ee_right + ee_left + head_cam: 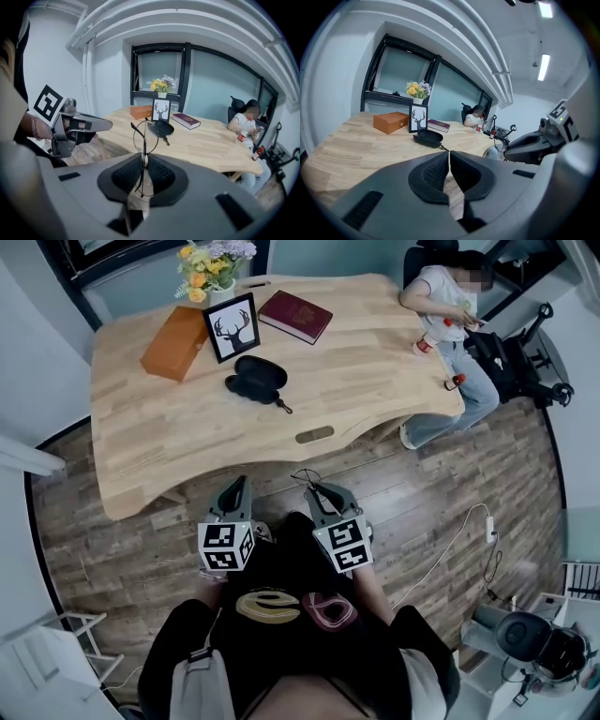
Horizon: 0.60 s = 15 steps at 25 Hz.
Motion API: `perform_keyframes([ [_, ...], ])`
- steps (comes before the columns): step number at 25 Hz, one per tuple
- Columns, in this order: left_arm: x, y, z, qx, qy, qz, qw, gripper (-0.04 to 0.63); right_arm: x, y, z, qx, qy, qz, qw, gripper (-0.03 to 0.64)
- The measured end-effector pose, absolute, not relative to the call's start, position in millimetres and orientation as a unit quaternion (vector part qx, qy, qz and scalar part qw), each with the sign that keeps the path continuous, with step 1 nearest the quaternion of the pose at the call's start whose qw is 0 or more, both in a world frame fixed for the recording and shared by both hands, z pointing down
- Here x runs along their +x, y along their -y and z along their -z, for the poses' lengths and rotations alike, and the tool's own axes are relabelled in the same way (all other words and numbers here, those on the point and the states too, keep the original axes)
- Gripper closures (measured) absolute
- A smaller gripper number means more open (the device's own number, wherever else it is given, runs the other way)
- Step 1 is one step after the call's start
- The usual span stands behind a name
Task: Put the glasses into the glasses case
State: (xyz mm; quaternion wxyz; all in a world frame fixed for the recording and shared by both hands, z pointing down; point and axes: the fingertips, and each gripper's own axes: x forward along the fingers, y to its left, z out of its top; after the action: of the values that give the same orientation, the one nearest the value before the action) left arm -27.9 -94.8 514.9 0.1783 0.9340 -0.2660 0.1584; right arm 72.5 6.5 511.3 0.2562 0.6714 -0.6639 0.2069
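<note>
A black glasses case lies on the wooden table, in front of a deer picture. The case also shows in the left gripper view and the right gripper view. Thin wire-rimmed glasses stand upright between the pads of my right gripper, which is shut on them. From above, the glasses stick out of the right gripper, short of the table's near edge. My left gripper hangs beside it, shut with nothing in its jaws.
On the table stand an orange box, a framed deer picture, a dark red book and a vase of flowers. A person sits at the table's far right corner. A white cable runs across the wood floor.
</note>
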Motion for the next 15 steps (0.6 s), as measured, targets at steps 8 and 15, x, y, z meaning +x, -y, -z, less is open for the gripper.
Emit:
perform_keyframes([
  [8,-31,125,-520,0.92,0.305,-0.162,0.187,0.572,87,34,-512,0.65,0.684,-0.203,0.262,0.566],
  [15,-15,159,-520,0.901,0.351,-0.158,0.2,0.572,115,80,-512,0.615,0.71,-0.204,0.277,0.566],
])
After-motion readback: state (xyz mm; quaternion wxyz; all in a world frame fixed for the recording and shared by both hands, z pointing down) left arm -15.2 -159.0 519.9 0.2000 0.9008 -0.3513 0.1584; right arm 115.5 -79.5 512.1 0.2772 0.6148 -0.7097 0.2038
